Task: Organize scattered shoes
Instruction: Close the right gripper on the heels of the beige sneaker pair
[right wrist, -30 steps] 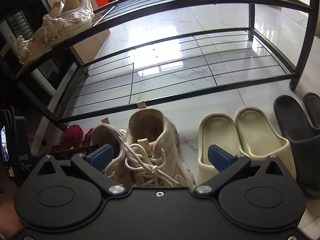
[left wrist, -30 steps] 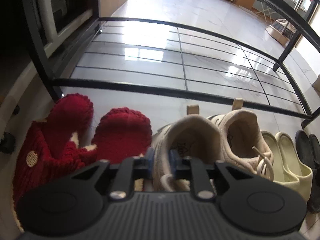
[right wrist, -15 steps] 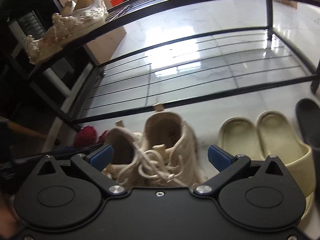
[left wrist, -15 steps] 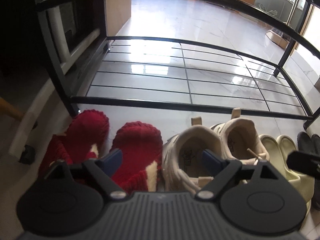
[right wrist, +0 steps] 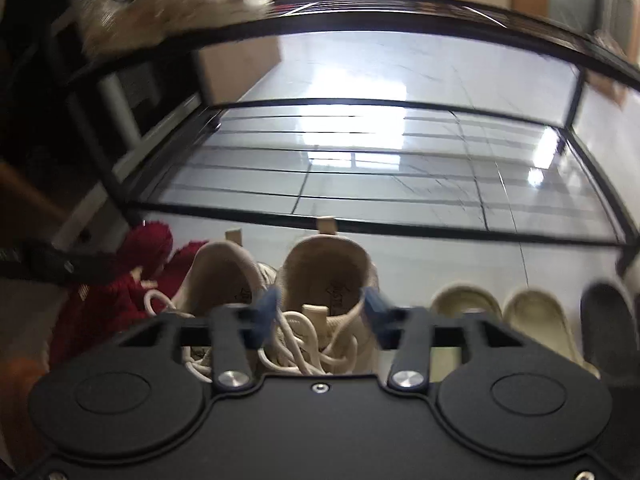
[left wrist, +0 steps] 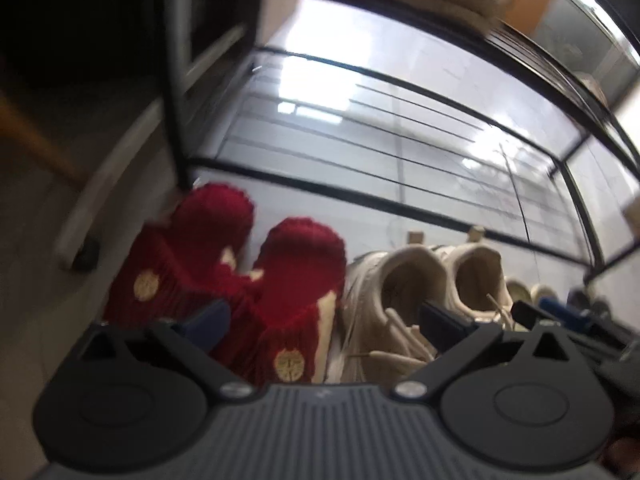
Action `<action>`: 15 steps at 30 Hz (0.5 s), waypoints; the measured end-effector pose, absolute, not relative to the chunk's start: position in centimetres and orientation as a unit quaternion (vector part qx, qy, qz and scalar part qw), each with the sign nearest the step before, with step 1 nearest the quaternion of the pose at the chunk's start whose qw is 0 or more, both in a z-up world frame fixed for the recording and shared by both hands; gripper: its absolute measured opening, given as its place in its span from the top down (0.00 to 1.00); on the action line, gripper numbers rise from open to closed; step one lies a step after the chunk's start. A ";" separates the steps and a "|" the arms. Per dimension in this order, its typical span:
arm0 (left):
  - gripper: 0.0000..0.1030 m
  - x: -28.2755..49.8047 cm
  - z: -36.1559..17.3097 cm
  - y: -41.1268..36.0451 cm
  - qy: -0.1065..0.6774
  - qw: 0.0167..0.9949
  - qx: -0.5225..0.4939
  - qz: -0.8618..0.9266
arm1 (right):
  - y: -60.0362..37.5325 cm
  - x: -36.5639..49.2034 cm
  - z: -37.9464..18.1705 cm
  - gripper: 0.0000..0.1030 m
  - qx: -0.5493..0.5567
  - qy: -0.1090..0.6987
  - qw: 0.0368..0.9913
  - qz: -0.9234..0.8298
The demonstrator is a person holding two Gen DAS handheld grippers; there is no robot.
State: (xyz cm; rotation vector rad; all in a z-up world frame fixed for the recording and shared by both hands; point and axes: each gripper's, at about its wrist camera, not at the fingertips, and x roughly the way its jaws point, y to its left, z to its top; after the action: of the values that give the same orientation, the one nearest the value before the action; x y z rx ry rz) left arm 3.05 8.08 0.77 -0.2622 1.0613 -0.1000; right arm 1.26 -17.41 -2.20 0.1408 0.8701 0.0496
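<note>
A row of shoes stood on the pale tiled floor (right wrist: 400, 264) in front of a black metal shoe rack (right wrist: 360, 224), heels toward the rack's lowest bar. From the left came a pair of red knitted slippers (left wrist: 280, 280) with a round gold emblem on each, touching each other. Just beside them stood two beige sneakers (right wrist: 320, 280) with loose white laces, then a pair of cream slides (right wrist: 496, 312), and at the far right a dark slide (right wrist: 608, 320), partly cut off by the edge of the view.

The left tool (left wrist: 320, 320) hung low over the floor with its blue-tipped fingers (left wrist: 208, 320) spread wide; one tip sat over the slippers, the other over the left sneaker, and it gripped nothing. In its view the right tool's blue tip showed at the right edge, near the sneakers.

The right tool (right wrist: 320, 312) had its fingers (right wrist: 268, 308) drawn in on either side of the right sneaker's upper, at the laced part; the blur made it hard to tell whether the pads pressed the shoe or only flanked it.

On the rack's upper shelf, at the left, a pale shoe (right wrist: 180, 4) showed as a smear, too blurred to make out in detail. The lowest shelf of the rack held nothing
</note>
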 end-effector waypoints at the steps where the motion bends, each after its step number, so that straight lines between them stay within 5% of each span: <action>1: 0.01 3.0 0.7 8.3 0.503 0.853 -0.130 -0.044 | -17.2 1.6 -2.4 0.72 0.065 0.423 0.904 0.028; 3: 0.01 3.2 0.2 8.6 0.514 0.847 -0.129 -0.031 | -16.7 2.2 -2.9 0.64 0.058 0.426 0.902 0.036; 5: 0.01 3.6 0.1 8.5 0.513 0.849 -0.121 -0.034 | -16.2 2.9 -3.3 0.44 0.051 0.429 0.901 0.044; 15: 0.01 4.1 1.1 5.9 0.458 0.888 -0.009 -0.044 | -14.0 5.8 -5.8 0.37 0.028 0.445 0.892 0.078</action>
State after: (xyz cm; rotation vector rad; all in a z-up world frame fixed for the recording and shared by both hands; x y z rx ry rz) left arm 4.07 5.94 1.11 -0.0182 0.9510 -0.0911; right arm 5.85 -14.04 -5.77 0.0573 0.9243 0.1627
